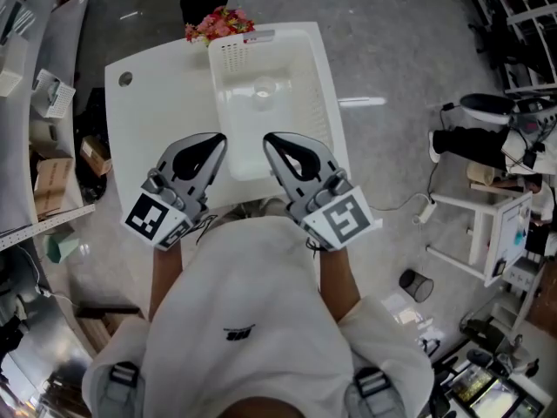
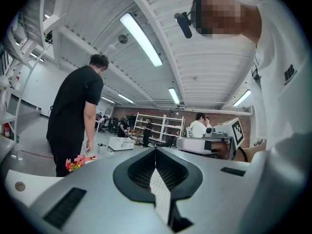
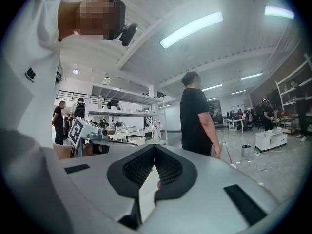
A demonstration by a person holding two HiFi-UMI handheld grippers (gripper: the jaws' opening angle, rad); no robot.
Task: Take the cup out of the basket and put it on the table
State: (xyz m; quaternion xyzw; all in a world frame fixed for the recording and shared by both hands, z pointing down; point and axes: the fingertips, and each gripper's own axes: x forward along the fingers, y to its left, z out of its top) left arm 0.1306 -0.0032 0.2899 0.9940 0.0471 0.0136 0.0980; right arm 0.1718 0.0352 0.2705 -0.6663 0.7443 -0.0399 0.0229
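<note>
The left gripper (image 1: 215,144) and the right gripper (image 1: 275,144) are held side by side at the near edge of the table (image 1: 165,103). Both are shut tight, and nothing is held in either one. The basket (image 1: 228,57) is set just ahead of them. The cup (image 1: 264,88) is seen inside it, further ahead, near the far wall.

Some things could go wrong from here. The basket is big and looks light, so it could be pushed along the table if a wall is bumped. It could also be lifted up with the cup. The jaws are shut, so the cup could be knocked over if they are not opened first. The flowers (image 1: 219,24) past the basket could be hit by a long reach.

The cup looks small and pale, and it is hard to tell from the white basket. It seems to be standing up, but that cannot be told for sure.
</note>
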